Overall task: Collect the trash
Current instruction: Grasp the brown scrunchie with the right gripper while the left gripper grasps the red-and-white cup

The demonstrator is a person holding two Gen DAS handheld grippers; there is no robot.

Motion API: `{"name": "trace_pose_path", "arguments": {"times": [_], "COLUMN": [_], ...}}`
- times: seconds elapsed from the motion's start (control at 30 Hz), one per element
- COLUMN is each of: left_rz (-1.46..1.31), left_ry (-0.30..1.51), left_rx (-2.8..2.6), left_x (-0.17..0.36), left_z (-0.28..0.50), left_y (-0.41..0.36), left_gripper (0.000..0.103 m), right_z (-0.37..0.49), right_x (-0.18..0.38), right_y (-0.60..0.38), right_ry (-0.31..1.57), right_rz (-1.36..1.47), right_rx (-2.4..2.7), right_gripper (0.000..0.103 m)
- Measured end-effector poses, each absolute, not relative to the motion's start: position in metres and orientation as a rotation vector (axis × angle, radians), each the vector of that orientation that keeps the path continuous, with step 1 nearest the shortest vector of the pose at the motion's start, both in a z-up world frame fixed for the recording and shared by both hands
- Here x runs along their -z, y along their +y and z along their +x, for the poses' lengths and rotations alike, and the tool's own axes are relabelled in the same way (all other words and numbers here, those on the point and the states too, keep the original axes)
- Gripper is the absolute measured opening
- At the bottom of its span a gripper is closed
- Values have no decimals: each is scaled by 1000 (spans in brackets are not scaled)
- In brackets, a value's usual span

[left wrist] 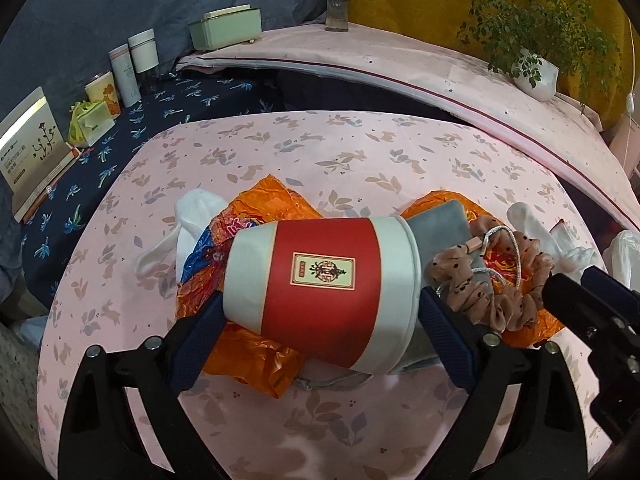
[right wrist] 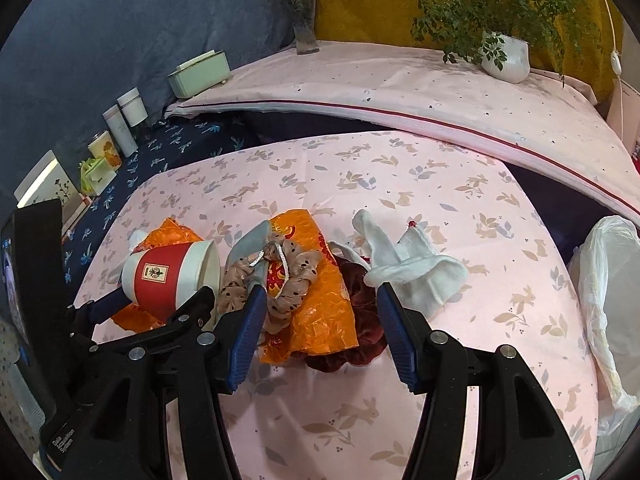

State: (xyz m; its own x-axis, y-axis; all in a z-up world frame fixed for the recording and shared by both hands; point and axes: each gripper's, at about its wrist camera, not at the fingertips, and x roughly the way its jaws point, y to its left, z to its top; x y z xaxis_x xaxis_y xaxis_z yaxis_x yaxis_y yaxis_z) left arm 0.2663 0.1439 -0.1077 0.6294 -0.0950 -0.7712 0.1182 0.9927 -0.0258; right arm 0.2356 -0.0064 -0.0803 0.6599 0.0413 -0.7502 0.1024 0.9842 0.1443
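A red and white canister (left wrist: 320, 280) lies on its side on a crumpled orange wrapper (left wrist: 248, 356). My left gripper (left wrist: 320, 300) straddles it lengthwise, with one blue pad against each end. Right of the canister are a grey pouch (right wrist: 252, 240) and a brown dotted scrunchie (right wrist: 288, 284). My right gripper (right wrist: 320, 312) stands open just above the orange wrapper (right wrist: 320, 312) and a dark red cloth (right wrist: 360, 300), with its pads clear of both. White socks (right wrist: 408, 268) lie to the right of the pile.
A white plastic bag (right wrist: 608, 280) hangs at the table's right edge. The pink rabbit-print tablecloth (right wrist: 360, 420) is bare toward me. A side shelf on the left holds jars (right wrist: 120, 128) and a green box (right wrist: 200, 74). Behind are a vase (right wrist: 306, 36) and a potted plant (right wrist: 506, 56).
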Motion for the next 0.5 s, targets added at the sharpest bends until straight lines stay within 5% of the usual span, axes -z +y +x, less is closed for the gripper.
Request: {"name": "trace_pose_path", "arguments": {"times": [0.17,0.33,0.5], "left_rz": [-13,-28,-45], "left_ry": [883,872,860], "left_rx": [112,105,98], "left_x": [106,102,92], "left_z": [262,258,253], "left_y": [154,159,160], "left_gripper": [88,88,88], "right_z": [249,257,250], "right_x": [89,97,88], "right_y": [-5,-4,-4], "right_ry": [869,898,873], "right_rz": [200,208,199], "right_rx": [19,-1,-11], "right_gripper": [44,15,10]}}
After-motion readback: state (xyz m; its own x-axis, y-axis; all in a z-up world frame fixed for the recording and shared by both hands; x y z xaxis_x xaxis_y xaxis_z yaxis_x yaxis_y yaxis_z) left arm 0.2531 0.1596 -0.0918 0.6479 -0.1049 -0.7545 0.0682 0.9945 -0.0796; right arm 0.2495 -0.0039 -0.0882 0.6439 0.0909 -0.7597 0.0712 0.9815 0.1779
